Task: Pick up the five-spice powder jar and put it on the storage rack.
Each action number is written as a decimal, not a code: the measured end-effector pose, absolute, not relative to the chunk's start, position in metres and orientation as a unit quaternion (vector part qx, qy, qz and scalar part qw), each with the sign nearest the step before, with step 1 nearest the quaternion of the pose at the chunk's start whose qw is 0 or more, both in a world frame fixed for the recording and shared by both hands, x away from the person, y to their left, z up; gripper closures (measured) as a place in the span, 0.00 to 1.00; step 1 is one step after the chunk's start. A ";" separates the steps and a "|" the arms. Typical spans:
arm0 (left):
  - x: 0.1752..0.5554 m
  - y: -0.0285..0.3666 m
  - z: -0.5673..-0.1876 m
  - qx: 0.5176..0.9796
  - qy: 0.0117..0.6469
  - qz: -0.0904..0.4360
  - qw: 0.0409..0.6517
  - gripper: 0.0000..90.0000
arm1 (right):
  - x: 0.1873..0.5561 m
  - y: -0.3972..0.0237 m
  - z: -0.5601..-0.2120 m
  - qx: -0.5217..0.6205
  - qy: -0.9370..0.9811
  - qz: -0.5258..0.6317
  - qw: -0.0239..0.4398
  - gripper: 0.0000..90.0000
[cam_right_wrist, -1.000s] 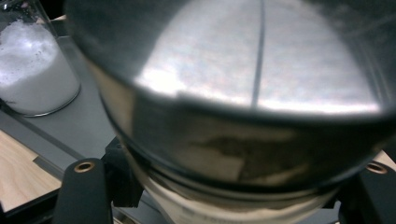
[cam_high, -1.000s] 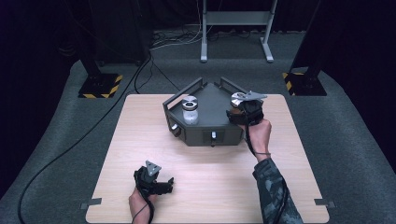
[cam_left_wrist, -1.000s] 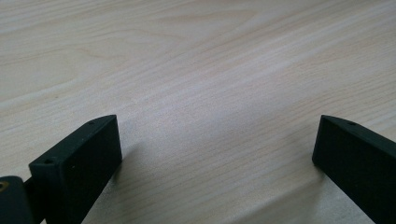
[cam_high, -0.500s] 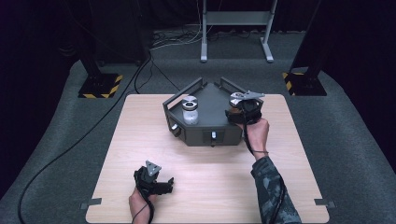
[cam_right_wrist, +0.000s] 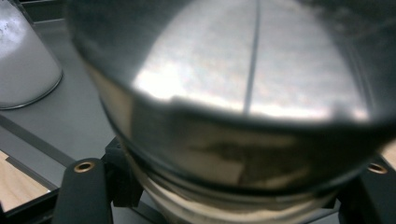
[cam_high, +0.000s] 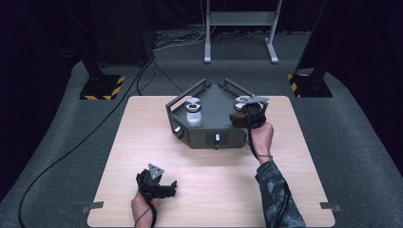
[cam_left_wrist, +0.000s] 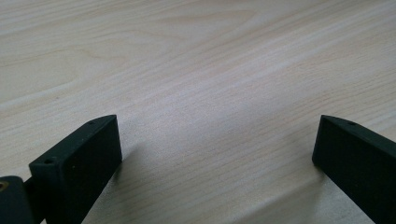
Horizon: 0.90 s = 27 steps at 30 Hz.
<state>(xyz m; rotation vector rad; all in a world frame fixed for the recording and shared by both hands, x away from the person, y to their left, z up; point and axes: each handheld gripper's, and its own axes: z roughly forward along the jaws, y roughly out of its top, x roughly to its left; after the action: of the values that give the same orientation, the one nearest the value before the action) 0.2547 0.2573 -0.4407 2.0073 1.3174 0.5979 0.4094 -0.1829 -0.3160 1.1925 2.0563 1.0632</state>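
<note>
The right gripper (cam_high: 247,113) clamps a silver-lidded glass jar (cam_right_wrist: 233,116) on the grey metal tray (cam_high: 216,102) (left gripper (cam_high: 159,185) idle, jaws apart); lifting it likely comes next.

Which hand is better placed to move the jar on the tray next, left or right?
Right. The right hand-held gripper is closed on a jar over the grey tray; the left hand-held gripper rests open on the table.

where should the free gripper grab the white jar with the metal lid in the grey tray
Grip the white jar around its round body just under the metal lid, coming from above and the person's side. It stands upright on the grey tray, whose handles rise at the far corners. The left gripper rests open on the table; the right gripper already clamps another jar.
</note>
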 end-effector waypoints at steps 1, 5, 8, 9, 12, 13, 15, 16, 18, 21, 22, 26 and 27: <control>0.255 0.257 -0.441 0.767 0.503 0.228 0.327 0.01 | 0.409 -0.184 -0.317 0.442 0.761 0.395 0.264 0.34; 0.255 0.257 -0.441 0.767 0.503 0.229 0.327 0.01 | 0.409 -0.187 -0.319 0.445 0.757 0.402 0.260 0.34; 0.254 0.257 -0.441 0.767 0.503 0.229 0.327 0.01 | 0.409 -0.189 -0.321 0.445 0.755 0.407 0.259 0.34; 0.255 0.257 -0.441 0.767 0.503 0.229 0.327 0.01 | 0.409 -0.189 -0.321 0.445 0.754 0.407 0.258 0.34; 0.254 0.257 -0.441 0.766 0.503 0.229 0.327 0.01 | 0.409 -0.190 -0.322 0.445 0.754 0.409 0.258 0.34; 0.254 0.257 -0.441 0.767 0.503 0.229 0.327 0.01 | 0.409 -0.190 -0.322 0.445 0.753 0.410 0.258 0.34; 0.254 0.257 -0.441 0.767 0.503 0.229 0.327 0.01 | 0.409 -0.191 -0.322 0.445 0.753 0.410 0.258 0.34; 0.254 0.257 -0.441 0.767 0.503 0.229 0.327 0.01 | 0.409 -0.191 -0.323 0.445 0.753 0.410 0.257 0.34; 0.254 0.257 -0.441 0.766 0.503 0.230 0.327 0.01 | 0.409 -0.191 -0.322 0.446 0.753 0.411 0.256 0.34; 0.254 0.257 -0.441 0.766 0.503 0.230 0.327 0.01 | 0.409 -0.191 -0.322 0.447 0.753 0.410 0.257 0.34; 0.254 0.257 -0.441 0.766 0.502 0.231 0.327 0.01 | 0.408 -0.190 -0.323 0.446 0.752 0.410 0.258 0.34; 0.254 0.257 -0.441 0.766 0.503 0.230 0.327 0.01 | 0.408 -0.190 -0.323 0.447 0.752 0.410 0.259 0.34; 0.254 0.257 -0.441 0.766 0.503 0.231 0.327 0.01 | 0.408 -0.190 -0.322 0.448 0.752 0.409 0.258 0.34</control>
<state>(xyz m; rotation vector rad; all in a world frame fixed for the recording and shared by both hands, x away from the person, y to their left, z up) 0.2539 0.2566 -0.4410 2.0069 1.3162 0.6045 0.4080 -0.1895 -0.3223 1.2151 2.0379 1.1098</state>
